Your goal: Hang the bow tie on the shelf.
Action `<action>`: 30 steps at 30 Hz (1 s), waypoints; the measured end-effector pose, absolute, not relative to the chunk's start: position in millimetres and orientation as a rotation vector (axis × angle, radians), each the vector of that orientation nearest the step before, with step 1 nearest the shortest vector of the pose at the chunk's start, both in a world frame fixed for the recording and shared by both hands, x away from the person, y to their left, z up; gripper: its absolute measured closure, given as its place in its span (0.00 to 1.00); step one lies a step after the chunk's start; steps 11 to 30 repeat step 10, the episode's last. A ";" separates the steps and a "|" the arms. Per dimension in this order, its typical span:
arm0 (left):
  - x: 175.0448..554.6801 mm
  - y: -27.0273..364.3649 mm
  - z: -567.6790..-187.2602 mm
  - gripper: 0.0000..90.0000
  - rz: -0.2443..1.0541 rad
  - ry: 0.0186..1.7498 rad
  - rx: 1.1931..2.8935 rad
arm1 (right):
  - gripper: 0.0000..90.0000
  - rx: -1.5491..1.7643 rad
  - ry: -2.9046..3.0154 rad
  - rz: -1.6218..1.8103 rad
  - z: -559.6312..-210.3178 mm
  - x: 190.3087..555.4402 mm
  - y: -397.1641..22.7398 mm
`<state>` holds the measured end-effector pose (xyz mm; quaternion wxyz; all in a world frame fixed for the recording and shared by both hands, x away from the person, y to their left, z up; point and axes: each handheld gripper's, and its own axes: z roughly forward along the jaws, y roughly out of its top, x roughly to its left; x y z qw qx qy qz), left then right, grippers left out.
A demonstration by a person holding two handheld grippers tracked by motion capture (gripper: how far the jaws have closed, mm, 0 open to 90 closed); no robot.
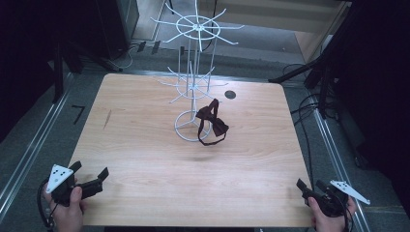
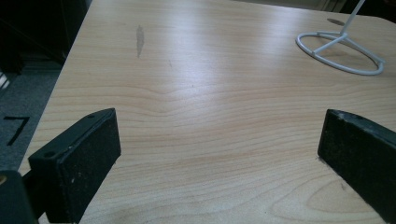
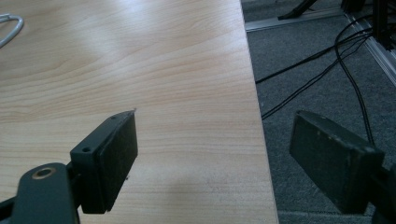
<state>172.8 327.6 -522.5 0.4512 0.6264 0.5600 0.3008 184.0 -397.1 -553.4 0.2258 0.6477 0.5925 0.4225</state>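
At the bottom corners of the high view, the left gripper [image 1: 92, 180] and right gripper [image 1: 309, 187] rest at the wooden table's [image 1: 145, 159] near edge, jaws parted and holding nothing. Mid-frame, a dark brown bow tie [image 1: 212, 121] lies against the white wire rack's [image 1: 196, 82] ring base, long axis slanting upper left to lower right, strap looping nearward. The right gripper view adds floor cables [image 3: 327, 70] at upper right.

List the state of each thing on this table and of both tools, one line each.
Bow tie: lying on the table, draped over the rack's base ring, not hung.
Wire rack: upright, arms bare.
Left tool: open, holding nothing, at the table's near edge.
Right tool: open, holding nothing, at the near right corner.
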 end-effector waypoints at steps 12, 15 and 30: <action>173.0 327.5 -522.5 0.00 0.741 1.384 1.549 | 0.18 1.804 1.614 1.163 -554.4 183.0 -397.4; 173.0 327.5 -522.5 0.00 0.741 1.384 1.549 | 0.18 1.804 1.614 1.163 -554.4 183.0 -397.4; 173.0 327.5 -522.5 0.00 0.741 1.384 1.549 | 0.18 1.804 1.614 1.163 -554.4 183.0 -397.4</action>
